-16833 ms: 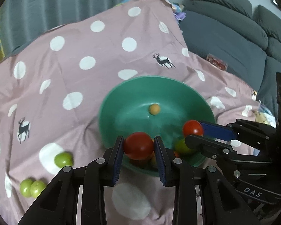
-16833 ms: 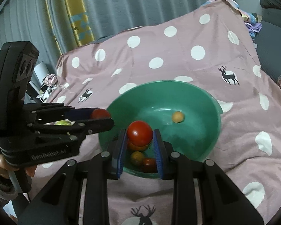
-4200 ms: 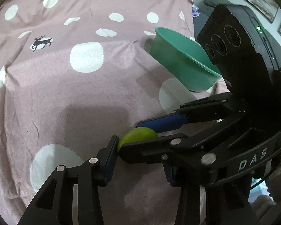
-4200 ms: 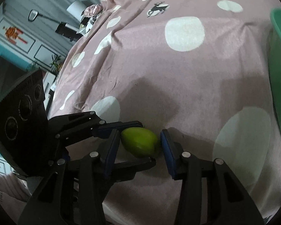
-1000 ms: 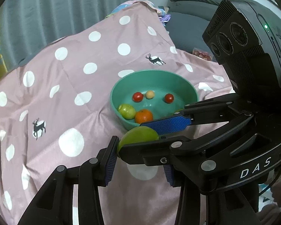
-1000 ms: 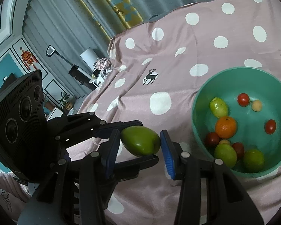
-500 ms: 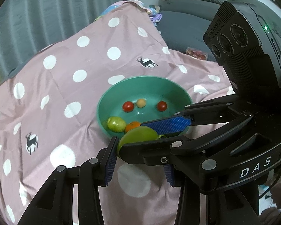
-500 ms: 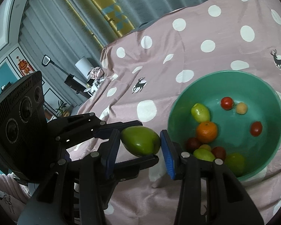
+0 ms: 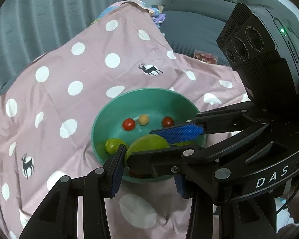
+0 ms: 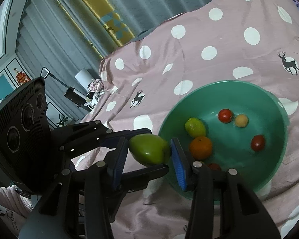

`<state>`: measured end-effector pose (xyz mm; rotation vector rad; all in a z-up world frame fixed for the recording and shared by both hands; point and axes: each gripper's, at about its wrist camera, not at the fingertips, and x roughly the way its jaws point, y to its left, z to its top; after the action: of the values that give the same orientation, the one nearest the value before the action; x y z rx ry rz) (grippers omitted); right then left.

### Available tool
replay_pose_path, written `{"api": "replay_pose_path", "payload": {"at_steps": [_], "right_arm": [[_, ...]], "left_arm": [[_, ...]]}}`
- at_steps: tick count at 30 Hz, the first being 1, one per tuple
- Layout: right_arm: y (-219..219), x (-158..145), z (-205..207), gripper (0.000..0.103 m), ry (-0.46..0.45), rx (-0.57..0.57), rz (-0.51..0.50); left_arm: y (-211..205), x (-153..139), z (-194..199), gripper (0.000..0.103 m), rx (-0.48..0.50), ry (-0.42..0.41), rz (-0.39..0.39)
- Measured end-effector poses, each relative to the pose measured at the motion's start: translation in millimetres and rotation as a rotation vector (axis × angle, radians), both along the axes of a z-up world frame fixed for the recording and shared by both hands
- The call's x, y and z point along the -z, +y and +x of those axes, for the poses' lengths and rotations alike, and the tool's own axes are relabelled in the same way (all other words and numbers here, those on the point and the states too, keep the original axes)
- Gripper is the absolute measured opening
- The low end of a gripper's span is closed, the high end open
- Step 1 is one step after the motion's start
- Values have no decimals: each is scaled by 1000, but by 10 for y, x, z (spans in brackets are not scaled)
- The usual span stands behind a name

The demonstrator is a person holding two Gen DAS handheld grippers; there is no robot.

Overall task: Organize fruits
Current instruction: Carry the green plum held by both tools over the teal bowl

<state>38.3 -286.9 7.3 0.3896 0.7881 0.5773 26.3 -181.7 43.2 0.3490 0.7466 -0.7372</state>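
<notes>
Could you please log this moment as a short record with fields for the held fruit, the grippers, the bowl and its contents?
held fruit: green mango, off the cloth, at the near rim of the bowl
left gripper: shut on the mango
right gripper: shut on the mango, crossing the left one
bowl contents: orange, small green fruit, tomatoes, pale round fruit, more fruit partly hidden behind the right gripper
surface: pink cloth with white dots and deer prints

Left gripper (image 9: 149,167) and right gripper (image 10: 149,155) cross at their tips, jaws partly closed, angled downward.
</notes>
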Motion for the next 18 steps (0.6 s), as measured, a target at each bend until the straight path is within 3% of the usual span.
{"api": "replay_pose_path", "payload": {"at_steps": [18], "right_arm": [[-257,219,187,44,43,33,24]], "left_arm": [[-263,186,263,44,24,44,13]]}}
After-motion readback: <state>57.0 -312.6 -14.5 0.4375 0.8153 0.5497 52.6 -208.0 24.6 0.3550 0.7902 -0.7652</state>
